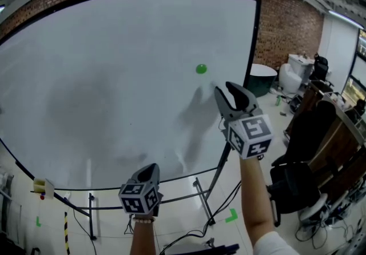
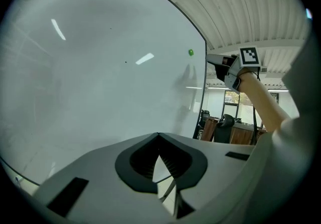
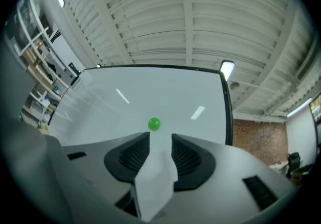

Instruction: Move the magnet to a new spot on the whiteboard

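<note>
The right gripper is raised toward the whiteboard, and its two jaws stand apart with a clear gap. Nothing is between them; only the white board surface shows through the gap. The green magnet sits on the whiteboard just beyond the jaw tips, in line with the gap and a little toward the left jaw. It is not touched by either jaw. In the head view the magnet lies above and to the left of the right gripper, near the right edge of the board.

The left gripper is held lower, in front of the bottom part of the board. Its jaws are together, the tips meet, and it has hold of nothing. From these jaws the magnet is far ahead, up and to the right, well apart from them. In the head view the left gripper is below the right one.
</note>
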Demonstrator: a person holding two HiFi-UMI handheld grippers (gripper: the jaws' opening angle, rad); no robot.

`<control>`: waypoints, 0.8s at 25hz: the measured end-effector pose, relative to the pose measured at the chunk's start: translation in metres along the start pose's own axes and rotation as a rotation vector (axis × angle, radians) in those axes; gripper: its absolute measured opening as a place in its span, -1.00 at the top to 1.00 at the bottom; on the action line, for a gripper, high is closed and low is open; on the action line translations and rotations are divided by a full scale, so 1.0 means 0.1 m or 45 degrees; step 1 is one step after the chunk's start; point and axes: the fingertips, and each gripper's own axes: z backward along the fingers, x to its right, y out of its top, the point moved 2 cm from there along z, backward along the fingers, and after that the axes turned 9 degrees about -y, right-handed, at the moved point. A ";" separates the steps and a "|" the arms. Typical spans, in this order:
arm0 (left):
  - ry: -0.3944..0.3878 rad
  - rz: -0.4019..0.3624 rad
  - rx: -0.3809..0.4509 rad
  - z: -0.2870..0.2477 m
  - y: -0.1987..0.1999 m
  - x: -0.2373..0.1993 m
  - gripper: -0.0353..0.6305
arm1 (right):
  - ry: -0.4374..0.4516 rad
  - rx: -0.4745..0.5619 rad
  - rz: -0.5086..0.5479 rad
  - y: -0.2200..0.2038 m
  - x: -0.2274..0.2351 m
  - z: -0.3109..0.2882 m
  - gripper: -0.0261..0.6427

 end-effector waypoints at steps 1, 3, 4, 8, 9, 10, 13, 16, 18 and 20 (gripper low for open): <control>-0.004 -0.001 -0.004 -0.03 -0.01 0.03 0.90 | 0.019 -0.019 -0.057 -0.12 0.03 0.08 0.49; -0.013 -0.007 -0.013 -0.10 -0.02 0.10 0.90 | 0.029 -0.072 -0.147 -0.44 0.10 0.23 0.63; -0.019 -0.011 -0.019 -0.14 -0.03 0.14 0.90 | 0.024 -0.107 -0.183 -0.63 0.14 0.31 0.65; -0.041 -0.033 -0.033 -0.28 -0.05 0.31 0.90 | 0.000 -0.272 -0.322 -1.40 0.20 0.59 0.91; -0.046 -0.038 -0.037 -0.32 -0.06 0.36 0.90 | -0.002 -0.312 -0.355 -1.58 0.21 0.67 0.91; -0.051 -0.042 -0.043 -0.36 -0.07 0.42 0.90 | -0.005 -0.349 -0.384 -1.75 0.21 0.75 0.91; -0.062 -0.050 -0.058 -0.47 -0.11 0.58 0.90 | -0.003 -0.444 -0.450 -2.18 0.18 1.02 0.91; -0.057 -0.043 -0.073 -0.54 -0.20 0.77 0.90 | 0.009 -0.532 -0.501 -2.54 0.15 1.36 0.91; -0.044 -0.039 -0.088 -0.58 -0.31 0.90 0.90 | 0.010 -0.577 -0.542 -2.75 0.17 1.60 0.91; -0.027 -0.039 -0.111 -0.62 -0.43 1.00 0.90 | 0.008 -0.613 -0.603 -2.95 0.21 1.81 0.91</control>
